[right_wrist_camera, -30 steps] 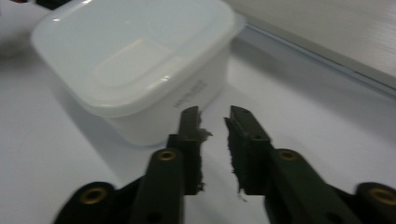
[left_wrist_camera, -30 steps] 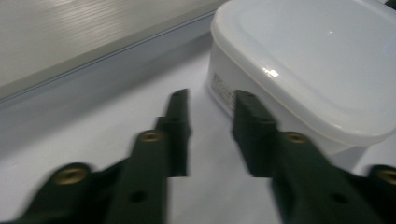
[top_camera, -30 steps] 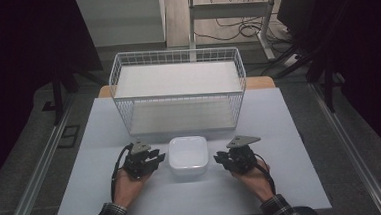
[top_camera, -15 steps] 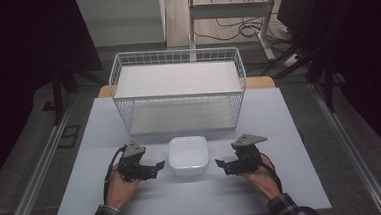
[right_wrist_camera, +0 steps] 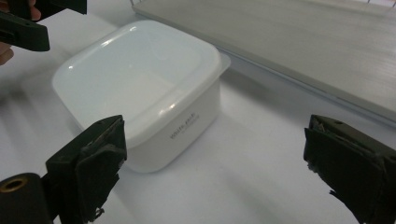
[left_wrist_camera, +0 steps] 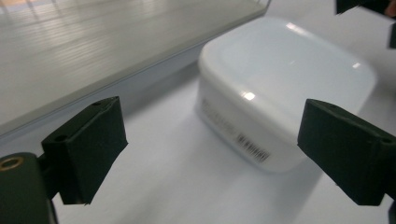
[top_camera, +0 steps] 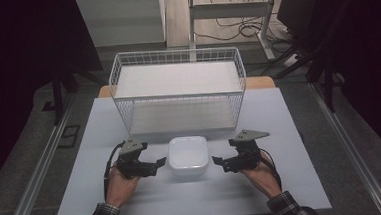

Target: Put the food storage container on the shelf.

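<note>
White tabletop [top_camera: 293,181] fills my near field, pale and bare apart from my two hands and what sits between them. What has just changed is the tongs: both sets of jaws have just been opening. A second ago they were drawn in against the sides of the white lidded container [top_camera: 188,156]; now they stand wide and have backed off from it, with nothing between the pads on either side. I read that as a release. The box has been set down on the table and let go, so whatever comes next starts from a free, resting box rather than a carried one.

My left gripper [top_camera: 158,164] sits just beside the container's left wall, tips pointing at it with a small gap of table showing between. My right gripper [top_camera: 217,162] mirrors it on the other side, near the right wall and likewise apart. From the left gripper view the box [left_wrist_camera: 285,93] lies ahead and to one side of the open jaws, its barcode label facing me, lid on. From the right gripper view the same box [right_wrist_camera: 140,88] sits ahead beyond one pad, printed side towards me.

Farther out stands the white wire basket [top_camera: 238,99], its front wall a short way behind the container and not touching it. The box sits outside it, on the table.
</note>
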Action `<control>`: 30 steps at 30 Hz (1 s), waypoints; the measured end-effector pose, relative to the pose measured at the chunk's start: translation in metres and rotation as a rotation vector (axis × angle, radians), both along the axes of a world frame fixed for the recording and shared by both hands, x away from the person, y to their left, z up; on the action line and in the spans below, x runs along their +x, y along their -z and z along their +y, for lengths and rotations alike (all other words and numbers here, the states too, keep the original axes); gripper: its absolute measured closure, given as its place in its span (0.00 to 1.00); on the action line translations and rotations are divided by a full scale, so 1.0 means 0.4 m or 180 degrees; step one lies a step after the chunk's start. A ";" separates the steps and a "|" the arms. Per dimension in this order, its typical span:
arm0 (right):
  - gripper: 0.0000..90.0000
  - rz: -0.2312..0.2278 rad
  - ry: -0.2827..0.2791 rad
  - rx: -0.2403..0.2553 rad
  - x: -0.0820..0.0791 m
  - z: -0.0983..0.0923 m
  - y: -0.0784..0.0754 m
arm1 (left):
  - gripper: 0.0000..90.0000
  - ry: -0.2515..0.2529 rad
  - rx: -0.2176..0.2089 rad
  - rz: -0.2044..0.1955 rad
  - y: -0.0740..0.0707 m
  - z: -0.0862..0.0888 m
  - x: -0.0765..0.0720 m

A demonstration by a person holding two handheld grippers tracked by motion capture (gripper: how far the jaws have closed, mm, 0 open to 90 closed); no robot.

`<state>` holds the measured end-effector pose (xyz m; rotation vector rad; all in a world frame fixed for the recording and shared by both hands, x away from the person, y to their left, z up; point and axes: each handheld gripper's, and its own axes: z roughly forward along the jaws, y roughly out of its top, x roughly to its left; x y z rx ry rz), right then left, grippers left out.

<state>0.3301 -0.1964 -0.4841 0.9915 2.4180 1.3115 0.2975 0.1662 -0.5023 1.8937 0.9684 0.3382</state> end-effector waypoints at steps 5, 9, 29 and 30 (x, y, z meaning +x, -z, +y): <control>0.05 0.0001 -0.0091 -0.0008 -0.004 0.023 -0.014 | 0.05 0.0134 -0.0032 0.0048 -0.013 -0.026 0.008; 0.04 -0.0024 -0.0210 0.0005 -0.010 0.048 -0.026 | 0.04 0.0226 0.0077 0.0042 -0.020 -0.055 0.015; 0.12 0.0200 -0.0210 -0.0310 0.045 0.133 0.002 | 0.09 0.0383 0.0086 0.0258 0.012 -0.120 0.067; 0.13 0.0242 -0.0191 -0.0269 0.045 0.130 0.006 | 0.09 0.0403 0.0014 0.0321 0.016 -0.119 0.068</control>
